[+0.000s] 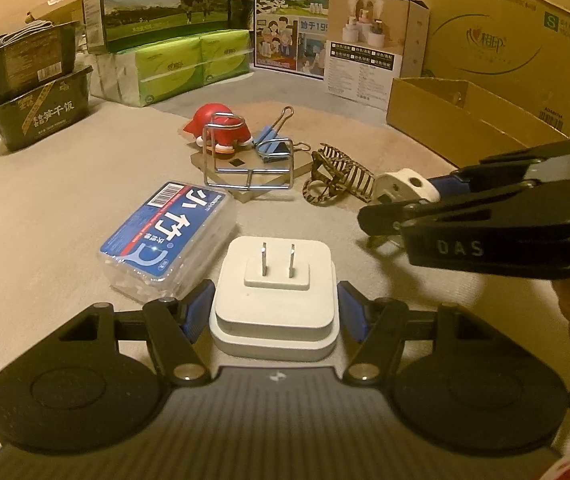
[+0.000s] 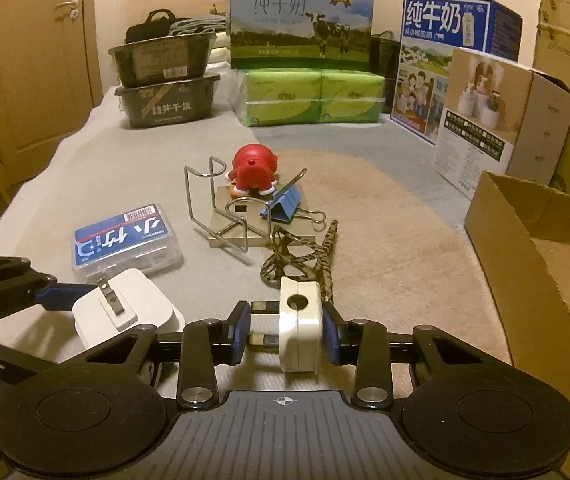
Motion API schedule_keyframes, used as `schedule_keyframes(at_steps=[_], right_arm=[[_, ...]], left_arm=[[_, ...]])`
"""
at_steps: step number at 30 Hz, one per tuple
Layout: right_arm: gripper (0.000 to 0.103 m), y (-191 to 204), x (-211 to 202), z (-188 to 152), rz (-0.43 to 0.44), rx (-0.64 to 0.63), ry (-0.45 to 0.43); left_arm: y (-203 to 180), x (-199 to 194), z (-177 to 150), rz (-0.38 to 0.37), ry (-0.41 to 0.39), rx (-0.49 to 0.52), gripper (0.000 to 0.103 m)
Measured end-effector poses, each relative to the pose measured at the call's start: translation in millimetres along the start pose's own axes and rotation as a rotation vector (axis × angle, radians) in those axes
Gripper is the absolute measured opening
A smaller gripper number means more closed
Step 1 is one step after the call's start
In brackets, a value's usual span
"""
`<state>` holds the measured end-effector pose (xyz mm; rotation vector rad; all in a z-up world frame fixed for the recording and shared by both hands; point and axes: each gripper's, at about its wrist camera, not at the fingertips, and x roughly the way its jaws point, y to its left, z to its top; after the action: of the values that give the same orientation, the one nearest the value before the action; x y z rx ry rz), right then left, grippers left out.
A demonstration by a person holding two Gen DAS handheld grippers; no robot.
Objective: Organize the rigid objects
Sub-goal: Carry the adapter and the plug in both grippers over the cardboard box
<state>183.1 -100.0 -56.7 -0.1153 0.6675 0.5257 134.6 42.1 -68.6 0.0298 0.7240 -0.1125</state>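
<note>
My left gripper [image 1: 275,312] is shut on a white square charger [image 1: 275,280], prongs facing up, just above the beige cloth. The right gripper [image 2: 285,332] is shut on a white round plug adapter [image 2: 299,320]: its prongs meet the left pad and its body meets the right pad. In the left wrist view that gripper [image 1: 401,200] comes in from the right. Lying ahead are a clear box with a blue label [image 1: 169,236], a wire holder [image 1: 245,160] on a flat tan block, a red figurine [image 1: 221,128], a blue binder clip [image 1: 273,140] and a leopard-print hair claw [image 1: 337,178].
An open cardboard box [image 2: 545,260] stands at the right. Along the back are milk cartons [image 2: 301,20], green tissue packs [image 2: 309,96], two stacked dark food tubs [image 2: 165,80] and a small product box [image 2: 493,120]. A wooden door is at the left.
</note>
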Motion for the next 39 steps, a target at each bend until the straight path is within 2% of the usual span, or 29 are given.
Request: schedule_keyframes(at_steps=[10, 26, 39], right_arm=[[0.037, -11, -25, -8, -0.007, 0.08, 0.005], [0.037, -26, -93, -15, -0.06, 0.157, -0.019], [0.037, -61, -153, -17, -0.137, 0.204, -0.063]], left_arm=[[-7, -10, -1, 0.009, 0.018, -0.003, 0.062], [-36, -60, 9, 0.002, 0.003, -0.022, 0.062], [-83, -89, 37, -0.074, -0.045, 0.004, 0.062]])
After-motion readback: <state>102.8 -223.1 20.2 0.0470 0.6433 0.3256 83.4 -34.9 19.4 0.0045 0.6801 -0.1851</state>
